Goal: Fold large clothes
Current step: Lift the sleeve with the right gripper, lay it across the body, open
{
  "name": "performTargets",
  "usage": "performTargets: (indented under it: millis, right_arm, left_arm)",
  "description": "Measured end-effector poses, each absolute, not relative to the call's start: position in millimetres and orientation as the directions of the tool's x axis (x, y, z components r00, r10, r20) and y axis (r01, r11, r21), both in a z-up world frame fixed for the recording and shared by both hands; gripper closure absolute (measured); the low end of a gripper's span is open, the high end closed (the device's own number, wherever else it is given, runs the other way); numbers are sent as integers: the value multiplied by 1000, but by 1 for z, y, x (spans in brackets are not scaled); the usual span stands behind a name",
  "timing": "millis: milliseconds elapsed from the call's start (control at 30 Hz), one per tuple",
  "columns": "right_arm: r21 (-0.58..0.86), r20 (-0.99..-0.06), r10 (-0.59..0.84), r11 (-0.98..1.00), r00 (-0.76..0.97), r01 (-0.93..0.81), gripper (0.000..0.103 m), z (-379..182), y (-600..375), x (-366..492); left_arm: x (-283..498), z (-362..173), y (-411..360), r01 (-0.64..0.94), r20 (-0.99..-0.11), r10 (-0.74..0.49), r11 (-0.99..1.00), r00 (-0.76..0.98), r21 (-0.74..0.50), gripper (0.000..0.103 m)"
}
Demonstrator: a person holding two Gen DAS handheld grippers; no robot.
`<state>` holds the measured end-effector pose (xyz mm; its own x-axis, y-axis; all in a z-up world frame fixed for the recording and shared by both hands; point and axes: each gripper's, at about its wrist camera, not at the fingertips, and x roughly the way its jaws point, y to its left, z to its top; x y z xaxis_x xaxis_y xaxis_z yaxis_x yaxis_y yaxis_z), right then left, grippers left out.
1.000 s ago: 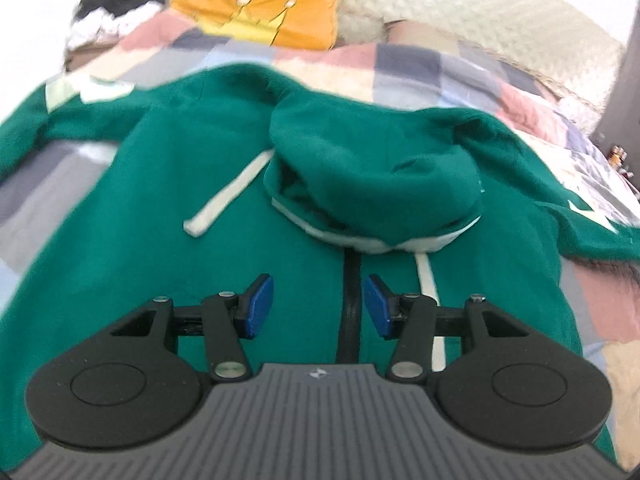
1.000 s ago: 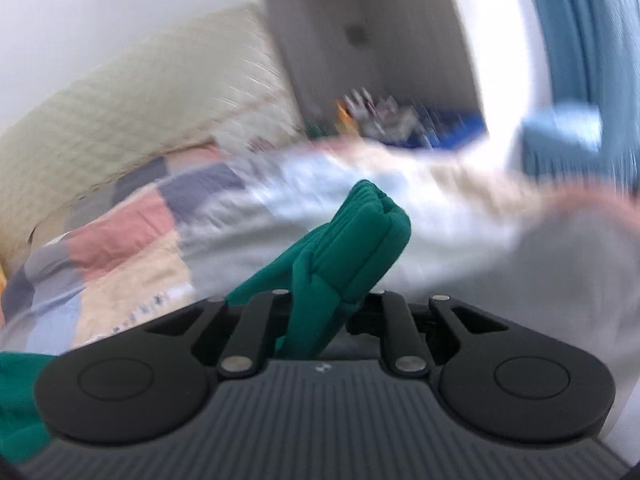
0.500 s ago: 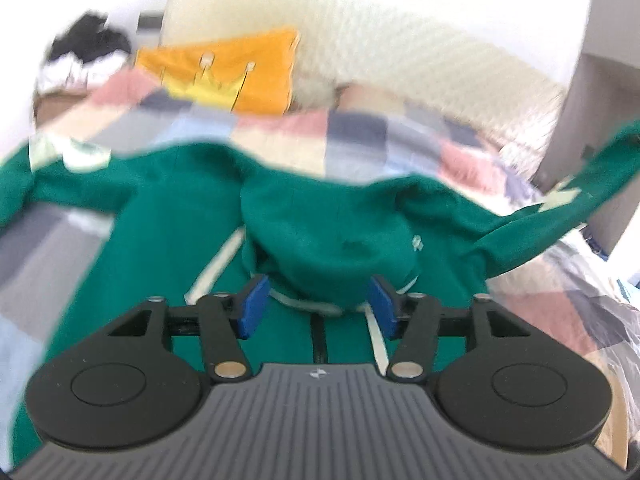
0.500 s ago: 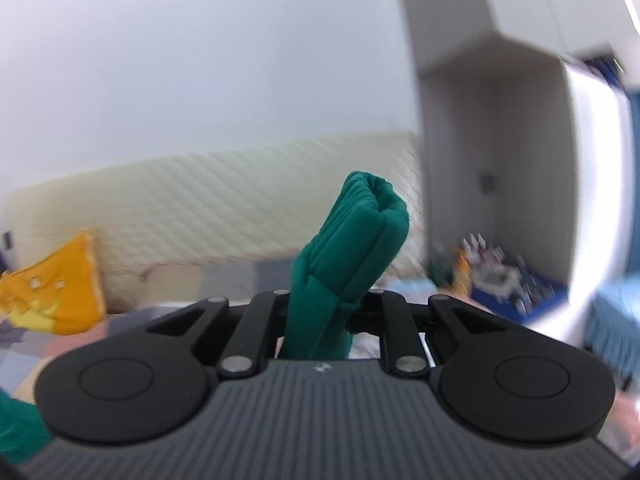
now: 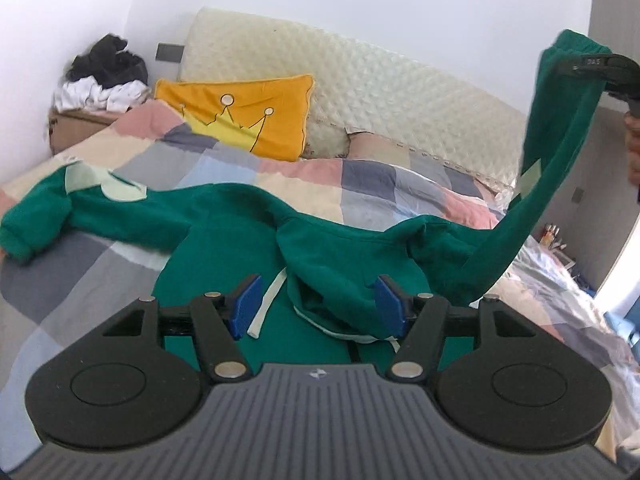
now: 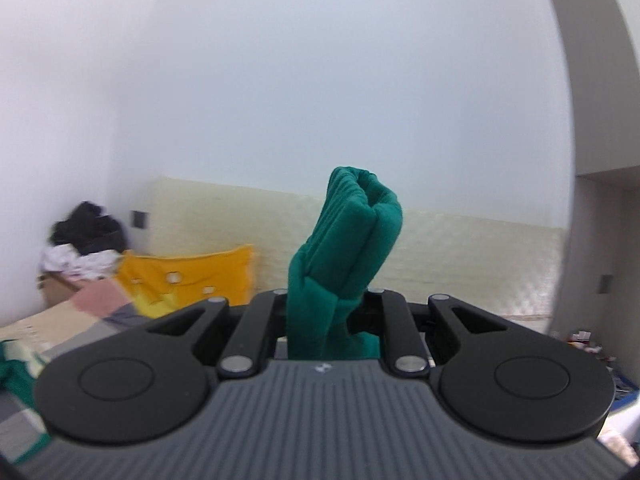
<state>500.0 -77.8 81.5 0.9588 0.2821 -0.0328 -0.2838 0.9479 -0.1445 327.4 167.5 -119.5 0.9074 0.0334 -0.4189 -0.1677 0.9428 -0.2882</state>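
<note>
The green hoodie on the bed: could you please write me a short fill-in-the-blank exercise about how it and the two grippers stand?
1. The right gripper is shut on the hoodie's ____.
2. The left gripper has its blue pads apart and holds ____.
3. The green hoodie lies on a ____ quilt.
4. The cushion by the headboard is ____ in colour.

Missing words: cuff; nothing; patchwork; orange

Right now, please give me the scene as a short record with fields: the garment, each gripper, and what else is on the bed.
garment: green hoodie, spread on the checked bedspread
right sleeve: lifted off the bed
right gripper: jaws shut on the sleeve cuff
left gripper: jaws open and empty, above the hood
left sleeve: lying flat
also on bed: orange pillow
</note>
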Motion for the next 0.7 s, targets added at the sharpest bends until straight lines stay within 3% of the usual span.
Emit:
performTargets:
  millis: [433, 700]
  right_arm:
    - [-135, -174, 546, 811, 820, -569, 85, -26, 53, 417]
    - [-41, -367, 615, 739, 698, -673, 85, -136, 88, 380]
  left_arm:
    - [294, -122, 256, -317, -420, 134, 858, 898, -404, 36]
    - [288, -144, 294, -364, -462, 117, 790, 879, -493, 35]
